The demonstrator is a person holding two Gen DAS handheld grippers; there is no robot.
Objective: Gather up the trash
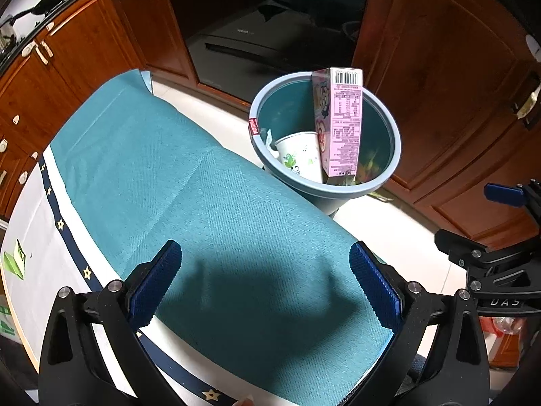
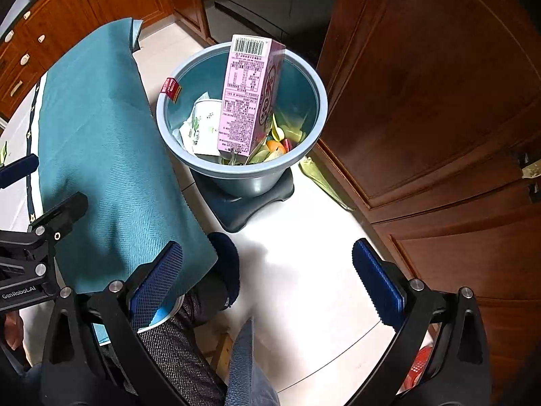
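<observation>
A blue-grey trash bin (image 1: 394,142) (image 2: 314,132) stands on the floor beside the table. A pink carton (image 1: 341,125) (image 2: 248,98) stands upright in it, next to a white paper cup (image 1: 301,157) (image 2: 203,125) and colourful scraps (image 2: 280,138). My left gripper (image 1: 265,280) hangs open over the teal tablecloth (image 1: 189,182), holding nothing. My right gripper (image 2: 267,280) is open over the pale floor, short of the bin, also with nothing in it. A green paper scrap (image 1: 15,260) lies on the white part of the table at far left.
Brown wooden cabinets (image 2: 439,101) close in on the right and behind the bin. The bin rests on a dark base (image 2: 243,206). A person's foot in a dark shoe (image 2: 225,264) and a knee (image 2: 243,372) are under my right gripper. A green item (image 2: 321,179) lies on the floor by the cabinet.
</observation>
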